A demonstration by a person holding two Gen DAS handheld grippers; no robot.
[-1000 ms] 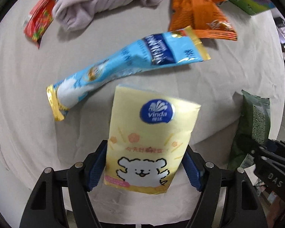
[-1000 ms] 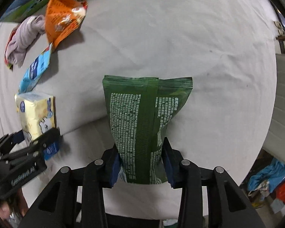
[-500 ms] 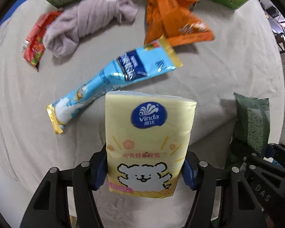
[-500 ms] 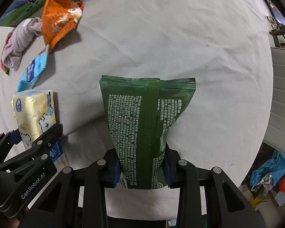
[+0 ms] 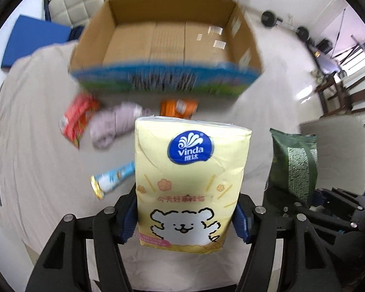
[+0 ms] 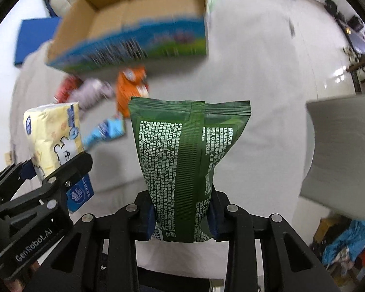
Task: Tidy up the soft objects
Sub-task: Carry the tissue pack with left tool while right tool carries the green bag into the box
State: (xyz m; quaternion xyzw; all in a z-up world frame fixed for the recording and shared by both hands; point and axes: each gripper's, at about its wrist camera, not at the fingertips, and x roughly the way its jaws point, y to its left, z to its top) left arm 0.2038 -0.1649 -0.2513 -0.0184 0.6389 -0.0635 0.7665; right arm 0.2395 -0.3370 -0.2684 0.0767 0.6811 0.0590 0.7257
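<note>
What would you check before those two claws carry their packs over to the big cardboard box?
1. Left claw clamps the yellow plastic tissue pack: ok.
2. Right claw clamps the green foil pouch: ok.
3. Open brown cardboard box has bare floor inside: ok.
4. The two packs hang apart, not touching: ok.
5. Grip low on both packs, tops may flop: cannot tell.
6. Orange snack bag, lilac cloth and blue sachet lie on the table short of the box: ok.
</note>
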